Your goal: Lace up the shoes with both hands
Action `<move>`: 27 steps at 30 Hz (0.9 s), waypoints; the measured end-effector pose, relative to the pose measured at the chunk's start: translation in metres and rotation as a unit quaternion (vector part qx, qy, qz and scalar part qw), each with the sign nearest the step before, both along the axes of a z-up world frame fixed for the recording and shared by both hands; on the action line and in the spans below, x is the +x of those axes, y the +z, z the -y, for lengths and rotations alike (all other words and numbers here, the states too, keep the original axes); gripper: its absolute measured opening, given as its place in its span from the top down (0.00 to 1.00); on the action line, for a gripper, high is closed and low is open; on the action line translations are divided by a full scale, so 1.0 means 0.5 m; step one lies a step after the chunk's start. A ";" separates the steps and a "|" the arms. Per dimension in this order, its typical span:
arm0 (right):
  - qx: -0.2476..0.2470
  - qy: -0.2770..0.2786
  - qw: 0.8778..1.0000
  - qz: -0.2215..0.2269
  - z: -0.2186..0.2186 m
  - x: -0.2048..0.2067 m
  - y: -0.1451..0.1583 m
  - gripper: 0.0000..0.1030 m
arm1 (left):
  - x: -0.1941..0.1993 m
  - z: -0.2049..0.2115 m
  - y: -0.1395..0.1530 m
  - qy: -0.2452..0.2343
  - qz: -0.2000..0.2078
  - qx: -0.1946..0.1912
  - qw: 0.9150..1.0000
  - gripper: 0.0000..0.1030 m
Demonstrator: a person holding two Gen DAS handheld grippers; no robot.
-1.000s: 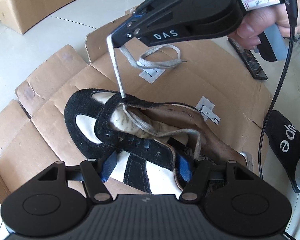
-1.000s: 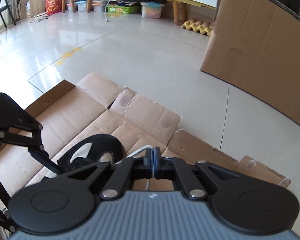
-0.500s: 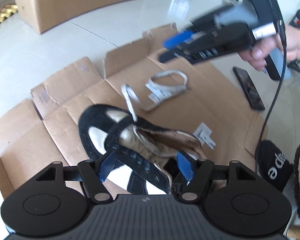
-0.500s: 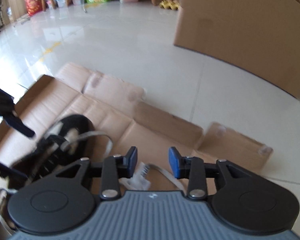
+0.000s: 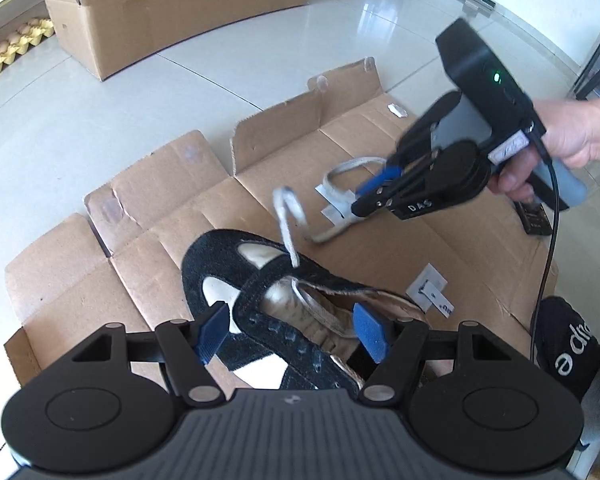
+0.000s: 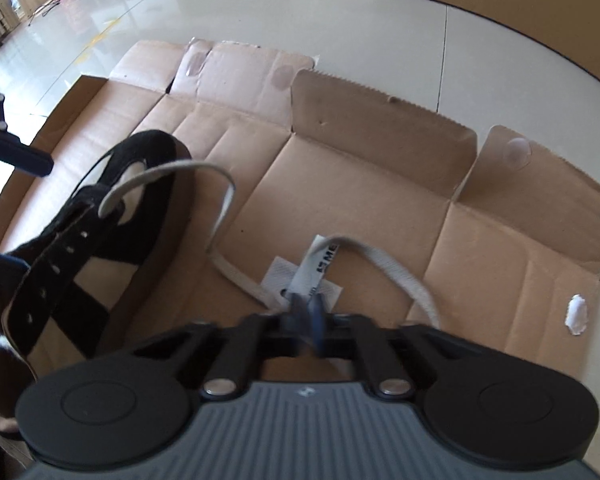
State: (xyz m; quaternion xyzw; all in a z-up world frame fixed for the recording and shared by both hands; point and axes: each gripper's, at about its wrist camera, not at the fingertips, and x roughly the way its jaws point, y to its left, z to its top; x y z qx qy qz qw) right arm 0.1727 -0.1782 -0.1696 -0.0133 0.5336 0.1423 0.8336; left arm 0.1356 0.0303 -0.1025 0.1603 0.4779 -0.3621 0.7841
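Black suede shoe point(image 5: 236, 280) with cream panels, pale grey lace point(image 6: 384, 268), brown cardboard point(image 6: 360, 184), blue-padded black left gripper point(image 5: 294, 334)

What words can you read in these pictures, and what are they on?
"DAS": on the right gripper.
"adid", cut off at the edge: on the black slipper.
"ME", the rest hidden: on the white tag on the cardboard.
Small print on the paper labels: too blurred.

Bright daylight fills both views, and the glossy floor point(image 5: 112, 128) throws white glare toward the far edges. The fisheye bends the cardboard point(image 6: 364, 184) and blackens the corners. My right tool point(image 6: 306, 316) smears at its tips; my left tool point(image 5: 292, 332) stays sharp.
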 end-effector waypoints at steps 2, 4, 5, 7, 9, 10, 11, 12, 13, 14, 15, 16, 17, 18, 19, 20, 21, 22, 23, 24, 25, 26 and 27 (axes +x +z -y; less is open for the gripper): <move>0.039 -0.029 0.999 0.002 0.014 0.010 0.022 0.99 | 0.008 -0.003 0.000 0.015 0.003 -0.010 1.000 0.33; 0.105 -0.058 0.993 0.007 0.030 0.025 0.066 0.99 | 0.015 -0.012 0.007 0.027 0.003 -0.027 0.999 0.33; 0.126 -0.062 0.990 0.010 0.033 0.030 0.082 0.99 | 0.018 -0.016 0.010 0.032 0.003 -0.035 0.999 0.33; 0.175 -0.070 0.982 0.016 0.036 0.041 0.118 0.99 | 0.026 -0.026 0.019 0.043 0.006 -0.059 0.997 0.33; 0.213 -0.067 0.975 0.021 0.028 0.053 0.148 0.99 | 0.035 -0.040 0.031 0.052 0.008 -0.091 0.994 0.36; 0.224 -0.065 0.972 0.023 0.023 0.058 0.158 0.99 | 0.039 -0.047 0.036 0.057 0.008 -0.106 0.993 0.40; 0.237 -0.061 0.969 0.027 0.013 0.062 0.172 0.99 | 0.044 -0.054 0.042 0.062 0.007 -0.123 0.990 0.42; 0.243 -0.051 0.968 0.034 -0.001 0.064 0.184 0.98 | 0.051 -0.066 0.049 0.071 -0.001 -0.149 0.986 0.44; 0.249 -0.042 0.967 0.041 -0.016 0.066 0.195 0.98 | 0.058 -0.077 0.054 0.079 -0.010 -0.174 0.981 0.45; 0.254 -0.036 0.966 0.041 -0.023 0.067 0.200 0.98 | 0.063 -0.087 0.057 0.085 -0.024 -0.196 0.977 0.45; 0.261 -0.028 0.964 0.039 -0.036 0.069 0.203 0.98 | 0.069 -0.096 0.058 0.091 -0.037 -0.216 0.971 0.46; 0.269 -0.021 0.962 0.037 -0.050 0.070 0.206 0.98 | 0.073 -0.105 0.058 0.099 -0.049 -0.233 0.966 0.47; 0.276 -0.010 0.961 0.033 -0.070 0.071 0.208 0.98 | 0.077 -0.110 0.057 0.104 -0.055 -0.241 0.963 0.48; 0.279 -0.006 0.960 0.031 -0.083 0.072 0.208 0.98 | 0.081 -0.118 0.054 0.113 -0.064 -0.250 0.959 0.52; 0.282 -0.001 0.959 0.028 -0.096 0.073 0.208 0.98 | 0.083 -0.123 0.052 0.119 -0.067 -0.252 0.958 0.56; 0.286 0.004 0.958 0.025 -0.104 0.074 0.209 0.98 | 0.085 -0.127 0.049 0.123 -0.071 -0.251 0.957 0.57; 0.290 0.009 0.957 0.022 -0.111 0.075 0.210 0.98 | 0.087 -0.130 0.045 0.127 -0.075 -0.252 0.957 0.61; 0.294 0.013 0.956 0.019 -0.118 0.076 0.211 0.98 | 0.089 -0.132 0.042 0.131 -0.079 -0.253 0.955 0.63; 0.297 0.019 0.954 0.017 -0.127 0.076 0.213 0.98 | 0.089 -0.135 0.041 0.133 -0.082 -0.256 0.954 0.64; 0.301 0.024 0.953 0.014 -0.136 0.077 0.216 0.98 | 0.090 -0.139 0.040 0.137 -0.087 -0.264 0.951 0.70; 0.303 0.028 0.952 0.013 -0.144 0.077 0.219 0.98 | 0.091 -0.143 0.038 0.142 -0.090 -0.271 0.948 0.83; 0.305 0.030 0.952 0.013 -0.148 0.077 0.217 0.98 | 0.091 -0.147 0.039 0.145 -0.082 -0.275 0.947 0.93; 0.309 0.038 0.950 0.014 -0.154 0.074 0.220 0.96 | 0.091 -0.150 0.040 0.149 -0.075 -0.279 0.946 0.99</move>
